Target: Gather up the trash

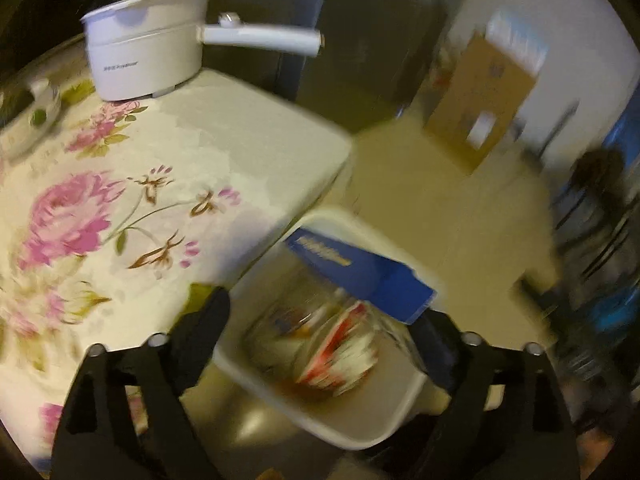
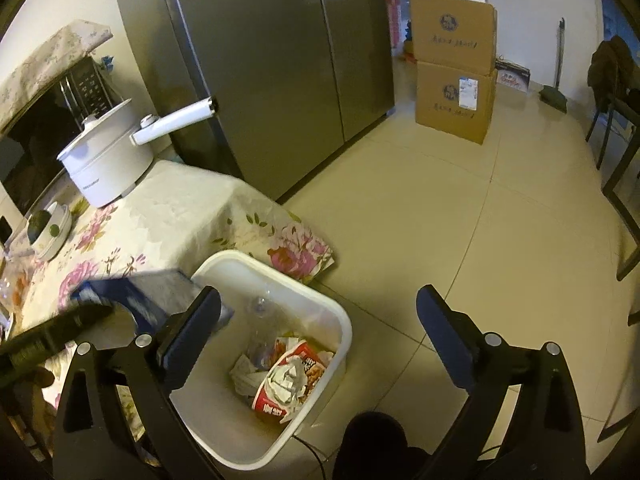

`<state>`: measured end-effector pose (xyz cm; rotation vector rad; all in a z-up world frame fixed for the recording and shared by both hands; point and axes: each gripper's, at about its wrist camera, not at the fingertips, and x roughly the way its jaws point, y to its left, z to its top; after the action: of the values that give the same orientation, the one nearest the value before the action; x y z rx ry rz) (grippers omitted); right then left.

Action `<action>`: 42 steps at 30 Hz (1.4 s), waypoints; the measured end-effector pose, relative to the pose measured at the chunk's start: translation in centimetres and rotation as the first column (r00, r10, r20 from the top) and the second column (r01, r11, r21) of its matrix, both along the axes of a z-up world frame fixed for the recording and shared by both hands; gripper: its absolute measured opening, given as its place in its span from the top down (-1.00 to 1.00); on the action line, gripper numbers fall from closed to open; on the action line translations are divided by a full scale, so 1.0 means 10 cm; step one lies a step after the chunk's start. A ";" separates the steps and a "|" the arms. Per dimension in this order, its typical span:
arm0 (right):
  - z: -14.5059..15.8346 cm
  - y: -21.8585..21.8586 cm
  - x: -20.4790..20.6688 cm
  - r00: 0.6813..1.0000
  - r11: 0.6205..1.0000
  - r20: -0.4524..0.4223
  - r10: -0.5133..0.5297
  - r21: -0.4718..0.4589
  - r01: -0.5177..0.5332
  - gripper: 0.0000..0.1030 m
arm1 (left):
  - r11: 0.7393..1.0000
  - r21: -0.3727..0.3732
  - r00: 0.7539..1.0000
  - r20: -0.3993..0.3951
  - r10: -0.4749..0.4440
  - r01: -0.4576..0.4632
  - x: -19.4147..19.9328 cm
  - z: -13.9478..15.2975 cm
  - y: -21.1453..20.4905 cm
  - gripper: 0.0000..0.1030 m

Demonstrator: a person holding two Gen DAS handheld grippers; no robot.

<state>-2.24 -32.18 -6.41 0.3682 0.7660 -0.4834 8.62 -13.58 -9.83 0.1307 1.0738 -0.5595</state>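
A white trash bin [image 2: 320,308] stands on the floor beside the table; it also shows in the left wrist view [image 1: 352,432]. Inside lie a red instant-noodle cup [image 2: 286,380], crumpled paper [image 2: 244,372] and a clear plastic bottle [image 2: 260,320]. A blue box [image 1: 360,276] hangs over the bin's rim, between my left fingers; in the right wrist view the blue box [image 2: 136,296] is blurred by the table edge. My left gripper [image 1: 324,324] is open over the bin. My right gripper [image 2: 320,312] is open and empty above the bin.
A floral tablecloth [image 1: 120,200] covers the table, with a white electric pot [image 1: 148,52] and a small white dish [image 2: 50,234] on it. A grey fridge [image 2: 260,72] stands behind. Stacked cardboard boxes [image 2: 454,68] and a dark chair [image 2: 616,120] stand on the tiled floor.
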 end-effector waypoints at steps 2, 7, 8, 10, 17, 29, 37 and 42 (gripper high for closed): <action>0.02 -0.04 -0.02 1.000 1.000 0.010 -0.017 0.010 0.017 -0.83 | 0.998 -0.063 0.996 -0.093 -0.012 0.006 0.04 -0.06 0.03 -0.53; 0.02 -0.03 -0.02 1.000 1.000 0.004 -0.007 0.004 0.007 -0.83 | 0.999 -0.048 1.000 -0.011 0.014 -0.014 0.05 0.04 0.13 -0.52; 0.02 -0.01 -0.01 1.000 1.000 0.004 0.000 0.000 0.000 -0.83 | 0.997 -0.072 1.000 0.005 0.023 -0.023 0.05 0.09 0.17 -0.53; 0.03 0.01 0.01 1.000 1.000 0.004 0.010 -0.007 -0.010 -0.83 | 0.994 -0.100 0.998 0.049 0.043 -0.038 0.03 0.20 0.24 -0.57; 0.25 0.19 0.09 0.996 0.997 0.079 0.034 -0.072 -0.028 -0.86 | 0.992 -0.069 0.946 0.300 0.123 -0.107 -0.14 0.54 0.32 -0.87; 0.46 0.74 0.22 0.976 0.970 0.177 0.130 -0.225 -0.088 -0.86 | 0.952 -0.162 0.851 0.427 0.306 -0.261 -0.22 0.65 0.78 -0.87; 0.40 0.92 0.28 0.981 0.952 0.146 0.129 -0.294 -0.081 -0.86 | 0.940 -0.152 0.822 0.456 0.341 -0.306 -0.28 0.61 0.90 -0.87; 0.41 0.96 0.25 0.978 0.945 0.163 0.128 -0.319 -0.071 -0.86 | 0.941 -0.151 0.840 0.423 0.339 -0.304 -0.26 0.57 0.91 -0.87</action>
<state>0.30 -22.61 -2.32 0.0750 0.5168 -0.4596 6.00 -4.50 -4.16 0.0045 0.6041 -0.2443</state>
